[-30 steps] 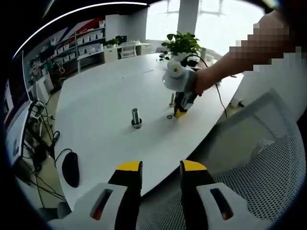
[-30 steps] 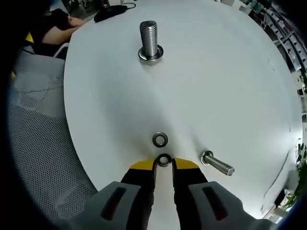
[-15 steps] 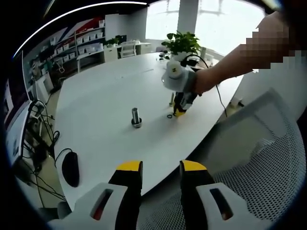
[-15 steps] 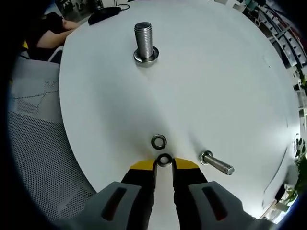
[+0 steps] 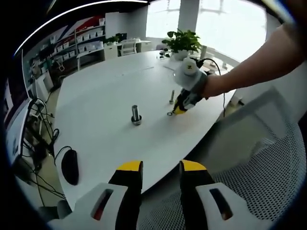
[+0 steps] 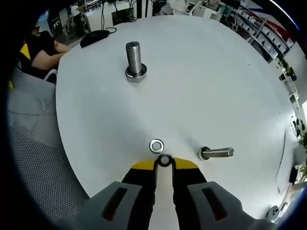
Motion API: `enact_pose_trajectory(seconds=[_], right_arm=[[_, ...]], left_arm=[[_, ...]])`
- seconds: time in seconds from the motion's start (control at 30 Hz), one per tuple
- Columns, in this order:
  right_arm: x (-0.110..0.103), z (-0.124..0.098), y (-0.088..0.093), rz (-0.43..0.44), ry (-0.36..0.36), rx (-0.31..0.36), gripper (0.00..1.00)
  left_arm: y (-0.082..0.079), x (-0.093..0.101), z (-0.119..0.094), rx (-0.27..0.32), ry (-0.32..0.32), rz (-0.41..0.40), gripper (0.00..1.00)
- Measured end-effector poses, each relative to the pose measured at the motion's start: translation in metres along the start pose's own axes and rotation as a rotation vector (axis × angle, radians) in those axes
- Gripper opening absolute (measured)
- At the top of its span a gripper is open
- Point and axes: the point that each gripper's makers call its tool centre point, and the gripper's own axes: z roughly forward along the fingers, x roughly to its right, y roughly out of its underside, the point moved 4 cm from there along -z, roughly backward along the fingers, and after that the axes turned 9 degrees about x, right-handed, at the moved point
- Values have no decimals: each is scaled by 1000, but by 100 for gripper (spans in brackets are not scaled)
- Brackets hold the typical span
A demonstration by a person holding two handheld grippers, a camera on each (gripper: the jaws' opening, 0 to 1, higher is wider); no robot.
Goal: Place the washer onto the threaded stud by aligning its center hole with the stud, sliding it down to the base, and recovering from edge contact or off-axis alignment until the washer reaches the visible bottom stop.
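Observation:
The threaded stud (image 6: 134,58) stands upright on the white table (image 6: 201,81), with a washer around its base (image 6: 135,73). My right gripper (image 6: 164,163) is shut on a small washer (image 6: 164,160), held on edge just above the table. A second washer (image 6: 156,145) lies flat just ahead of the jaws. In the left gripper view the stud (image 5: 136,115) is mid-table and the right gripper (image 5: 180,109) sits to its right, beside the loose washer (image 5: 170,114). My left gripper (image 5: 160,167) hangs open beyond the table's near edge, holding nothing.
A loose bolt (image 6: 217,153) lies on its side right of the jaws. A black mouse (image 5: 70,167) rests near the table's left edge. A mesh chair (image 5: 259,158) stands at the near right. A potted plant (image 5: 182,43) and cables occupy the far end.
The right gripper has lifted and tilted with the washer still in its jaws, so the stud looks farther off. The left gripper has not moved.

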Motion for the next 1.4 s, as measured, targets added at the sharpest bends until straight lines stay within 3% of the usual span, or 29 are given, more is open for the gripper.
enact_pose_trajectory(seconds=[0.17, 0.4, 0.67, 0.9, 1.07, 1.23, 1.4], right_arm=[[5, 2, 4, 55, 5, 30, 14], [0, 0, 3, 69, 2, 28, 14], [11, -15, 8, 94, 22, 26, 14], [22, -34, -4, 92, 40, 49, 14], [29, -45, -15, 39, 54, 77, 14], [34, -56, -25, 59, 74, 123, 14], [35, -58, -31, -5, 92, 134, 14]], left_arm=[[-2, 1, -2, 10, 0, -6, 28], [1, 1, 0, -9, 6, 1, 28], [1, 2, -2, -7, 5, 3, 28], [0, 2, -3, 0, 5, 6, 28], [-1, 2, -3, 1, 7, 9, 28], [-1, 2, -3, 6, 8, 11, 28], [-2, 2, -4, 11, 8, 10, 28]])
